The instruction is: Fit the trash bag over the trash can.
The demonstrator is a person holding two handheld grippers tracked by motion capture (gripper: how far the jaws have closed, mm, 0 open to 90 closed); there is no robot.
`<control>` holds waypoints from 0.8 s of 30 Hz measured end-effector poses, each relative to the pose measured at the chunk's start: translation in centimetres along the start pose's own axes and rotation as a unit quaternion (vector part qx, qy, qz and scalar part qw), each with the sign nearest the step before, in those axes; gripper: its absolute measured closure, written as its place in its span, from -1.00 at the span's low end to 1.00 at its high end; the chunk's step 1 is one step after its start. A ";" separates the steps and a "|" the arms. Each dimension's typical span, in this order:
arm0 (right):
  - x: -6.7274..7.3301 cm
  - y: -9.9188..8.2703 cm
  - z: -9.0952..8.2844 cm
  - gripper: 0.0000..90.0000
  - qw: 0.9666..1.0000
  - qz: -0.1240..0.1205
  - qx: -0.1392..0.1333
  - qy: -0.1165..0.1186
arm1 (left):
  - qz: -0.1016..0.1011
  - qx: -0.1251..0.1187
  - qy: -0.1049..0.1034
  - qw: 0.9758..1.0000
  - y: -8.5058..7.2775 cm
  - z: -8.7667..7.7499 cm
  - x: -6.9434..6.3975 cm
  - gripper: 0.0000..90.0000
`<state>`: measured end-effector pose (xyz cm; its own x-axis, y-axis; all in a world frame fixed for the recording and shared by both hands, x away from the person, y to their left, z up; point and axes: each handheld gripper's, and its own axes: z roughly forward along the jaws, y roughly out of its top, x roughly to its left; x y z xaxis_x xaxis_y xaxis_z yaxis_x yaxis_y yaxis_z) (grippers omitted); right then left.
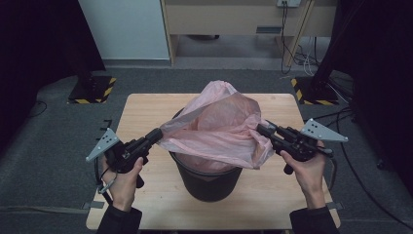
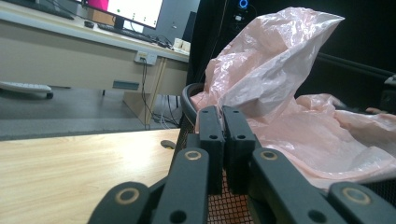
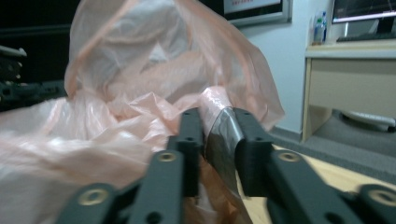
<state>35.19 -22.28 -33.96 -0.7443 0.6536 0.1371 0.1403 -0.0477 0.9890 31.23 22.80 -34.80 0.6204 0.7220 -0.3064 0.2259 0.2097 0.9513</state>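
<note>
A black mesh bin point(image 1: 209, 181) stands on the middle of the wooden table point(image 1: 146, 109). A thin pink plastic bag point(image 1: 219, 126) lies over its mouth and puffs up above the rim. At the bag's left corner my left gripper point(image 1: 159, 134) is shut on the film, which is drawn out to a point there. In the left gripper view its jaws point(image 2: 222, 112) meet tightly, with the bin's rim point(image 2: 186, 100) and the bag point(image 2: 280, 70) just beyond them. My right gripper point(image 1: 261, 128) is at the bag's right edge. In the right gripper view it point(image 3: 217, 116) is shut on a fold of the bag point(image 3: 140, 70) over something dark.
The table's front edge is close to the person's forearms. Two stand bases with yellow-black stripes point(image 1: 92, 90) point(image 1: 311, 90) sit on the grey floor past the far corners. A pale desk point(image 1: 234, 19) with cables stands behind.
</note>
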 end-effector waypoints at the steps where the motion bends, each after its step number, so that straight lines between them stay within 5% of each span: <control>1: 0.0 0.3 -0.2 0.42 1.000 -0.004 -0.010 -0.001 | 0.001 -0.001 -0.002 1.000 0.1 0.0 0.0 0.90; 9: -0.9 2.6 -0.4 -0.05 0.998 0.007 -0.069 -0.003 | 0.000 0.000 -0.006 1.000 0.3 0.1 0.5 0.88; 16: -3.5 4.5 1.4 -0.23 0.997 0.002 -0.070 -0.012 | 0.000 0.010 -0.009 1.000 0.2 0.4 1.3 0.89; 24: -5.4 3.3 4.7 -0.22 0.998 -0.015 -0.033 0.053 | 0.006 0.002 -0.024 1.000 0.5 0.7 1.7 0.83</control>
<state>42.73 -22.41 -31.69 -0.8131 0.5720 0.1083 0.0756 -0.0807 0.9939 32.95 23.66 -34.82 0.6578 0.6925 -0.2963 0.2210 0.1986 0.9548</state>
